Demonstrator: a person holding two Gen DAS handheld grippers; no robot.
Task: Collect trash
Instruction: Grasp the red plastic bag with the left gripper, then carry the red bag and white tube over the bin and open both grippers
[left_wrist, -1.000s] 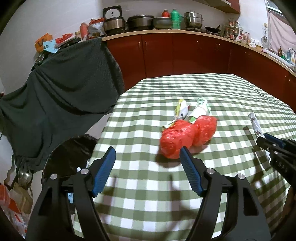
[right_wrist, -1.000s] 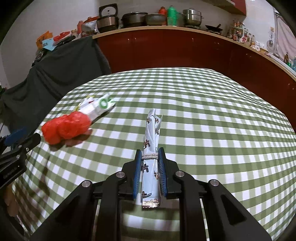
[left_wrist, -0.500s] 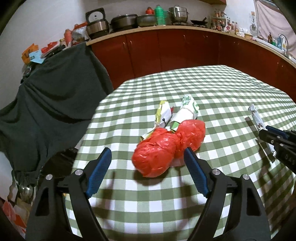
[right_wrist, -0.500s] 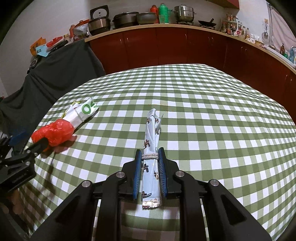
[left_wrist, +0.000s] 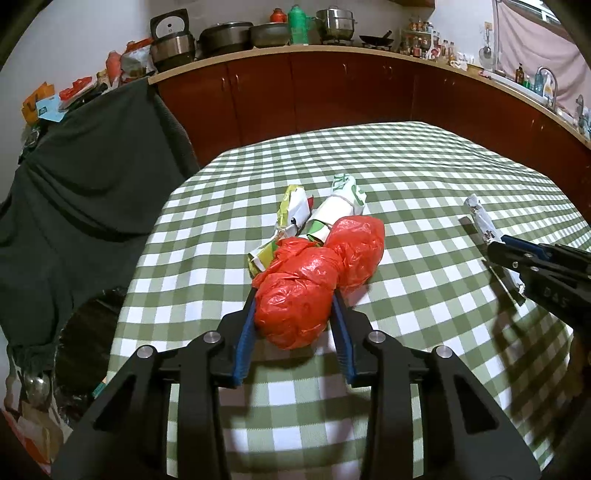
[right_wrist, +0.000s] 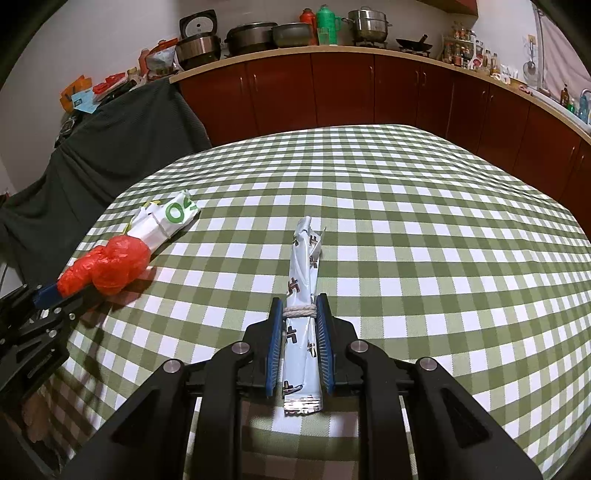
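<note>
A crumpled red plastic bag (left_wrist: 314, 273) lies on the green checked tablecloth (left_wrist: 424, 184). My left gripper (left_wrist: 293, 295) is shut on its near end; the right wrist view shows the bag (right_wrist: 110, 266) in that gripper (right_wrist: 55, 291) too. A white and green wrapper (left_wrist: 340, 206) and a yellow wrapper (left_wrist: 291, 210) lie just behind the bag, touching it. My right gripper (right_wrist: 297, 306) is shut on a rolled pale blue wrapper (right_wrist: 303, 280) tied with string, held just above the cloth. It also shows at the right of the left wrist view (left_wrist: 480, 218).
A black-lined bin (left_wrist: 88, 325) stands on the floor past the table's left edge. A chair draped in dark green cloth (left_wrist: 85, 173) is beside it. Red kitchen cabinets (left_wrist: 332, 92) with pots on the counter run behind the table.
My left gripper moved forward around the red bag and closed on it. My right gripper kept its hold on the blue wrapper and barely moved.
</note>
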